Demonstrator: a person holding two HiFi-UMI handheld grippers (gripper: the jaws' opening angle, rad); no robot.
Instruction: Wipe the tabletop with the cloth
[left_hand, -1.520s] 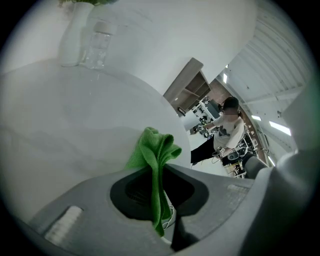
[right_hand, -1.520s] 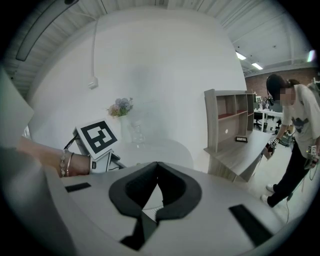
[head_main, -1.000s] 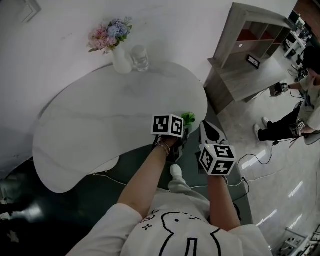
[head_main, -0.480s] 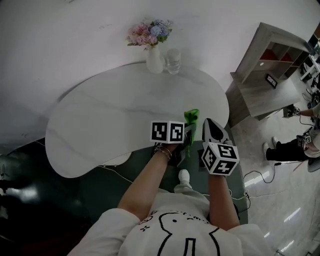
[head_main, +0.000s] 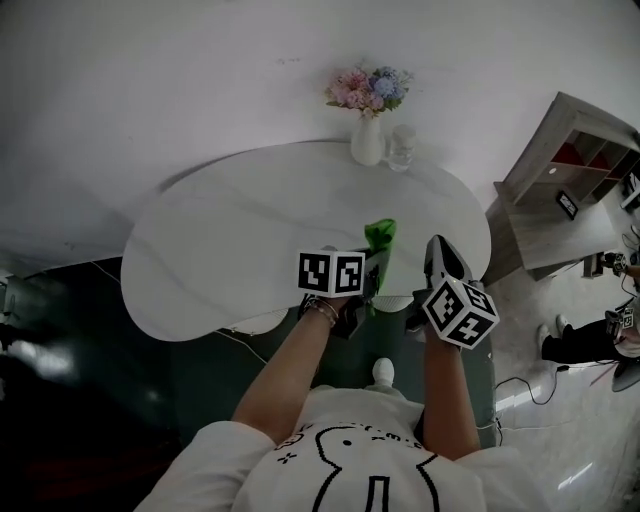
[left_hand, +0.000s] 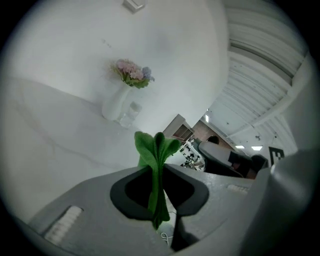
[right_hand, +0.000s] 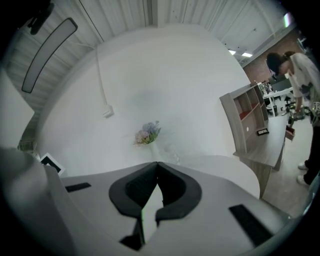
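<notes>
A bunched green cloth (head_main: 380, 243) sticks out of my left gripper (head_main: 374, 268), which is shut on it above the near edge of the white kidney-shaped tabletop (head_main: 250, 240). In the left gripper view the cloth (left_hand: 156, 165) stands pinched between the two jaws, its folds fanning out past the tips. My right gripper (head_main: 437, 258) hovers just right of the left one, over the table's near right edge, shut with nothing in it. In the right gripper view (right_hand: 157, 164) the jaw tips meet.
A white vase of pink and blue flowers (head_main: 367, 110) and a clear glass (head_main: 402, 149) stand at the table's far edge by the wall. A wooden shelf unit (head_main: 570, 190) stands to the right; another person's legs (head_main: 580, 335) show at the far right. Cables lie on the floor.
The view has swung so the table sits further right and lower. Both grippers have come forward over the table's near edge, the left still gripping the cloth.
</notes>
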